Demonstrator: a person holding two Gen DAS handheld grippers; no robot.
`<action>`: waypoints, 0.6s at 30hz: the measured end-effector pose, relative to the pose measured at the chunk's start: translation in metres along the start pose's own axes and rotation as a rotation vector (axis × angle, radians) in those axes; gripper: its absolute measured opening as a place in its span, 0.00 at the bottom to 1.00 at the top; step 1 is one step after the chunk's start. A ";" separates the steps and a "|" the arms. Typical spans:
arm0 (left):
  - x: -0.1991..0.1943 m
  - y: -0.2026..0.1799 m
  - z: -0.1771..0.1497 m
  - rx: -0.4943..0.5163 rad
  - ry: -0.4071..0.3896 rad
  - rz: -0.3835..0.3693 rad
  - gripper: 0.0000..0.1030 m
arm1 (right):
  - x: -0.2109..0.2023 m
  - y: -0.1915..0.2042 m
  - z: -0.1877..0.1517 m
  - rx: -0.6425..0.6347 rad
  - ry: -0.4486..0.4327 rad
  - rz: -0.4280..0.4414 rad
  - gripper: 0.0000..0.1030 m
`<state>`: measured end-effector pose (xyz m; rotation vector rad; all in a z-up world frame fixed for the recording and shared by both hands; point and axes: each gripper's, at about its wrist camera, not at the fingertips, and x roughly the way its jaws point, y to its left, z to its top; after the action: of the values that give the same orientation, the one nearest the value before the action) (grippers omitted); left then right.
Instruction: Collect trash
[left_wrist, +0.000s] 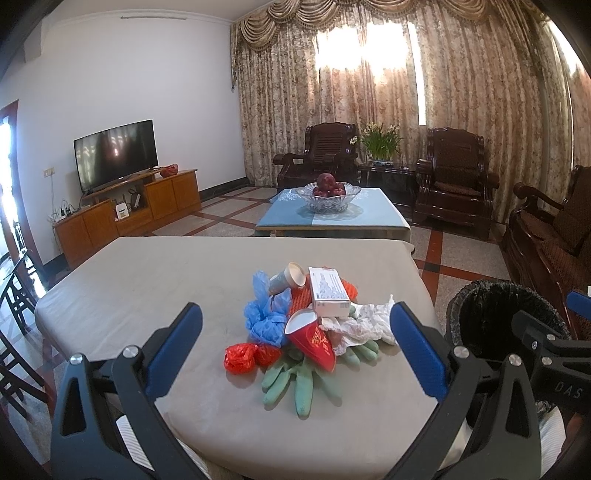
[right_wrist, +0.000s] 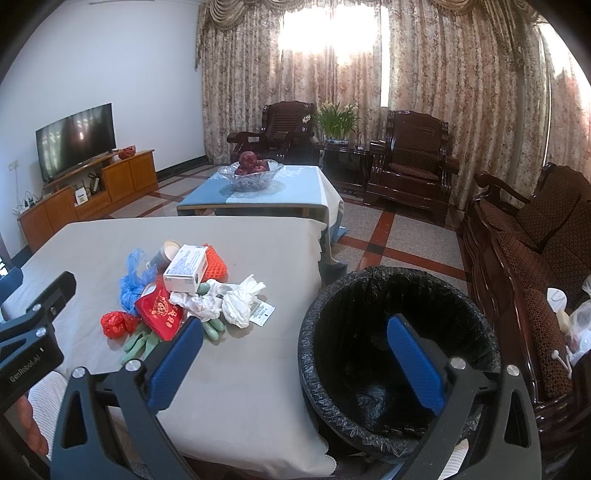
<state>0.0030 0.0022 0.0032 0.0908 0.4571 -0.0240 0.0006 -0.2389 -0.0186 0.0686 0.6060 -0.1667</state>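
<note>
Red paper cup (left_wrist: 312, 341) with gold print, blue plastic bag (left_wrist: 264, 321), green gloves (left_wrist: 295, 380), orange mesh (right_wrist: 216, 264), black-lined bin (right_wrist: 399, 350).

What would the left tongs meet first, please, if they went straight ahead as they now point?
Probably the red paper cup at the near side of the trash pile, over the green gloves; depth is hard to judge.

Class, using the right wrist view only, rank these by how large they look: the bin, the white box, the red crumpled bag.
1. bin, though nearness to the camera enlarges it
2. white box
3. red crumpled bag
</note>
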 end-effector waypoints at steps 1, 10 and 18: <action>0.000 0.000 -0.001 -0.001 -0.001 -0.001 0.95 | 0.001 0.000 0.000 0.000 0.000 0.000 0.94; 0.000 0.000 -0.001 0.000 -0.001 0.000 0.95 | -0.002 -0.002 0.002 0.001 -0.001 0.001 0.94; 0.000 0.000 -0.001 0.000 -0.002 -0.001 0.95 | -0.002 -0.002 0.001 0.000 -0.002 0.001 0.94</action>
<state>0.0024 0.0020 0.0028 0.0907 0.4555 -0.0248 -0.0007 -0.2403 -0.0165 0.0686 0.6041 -0.1659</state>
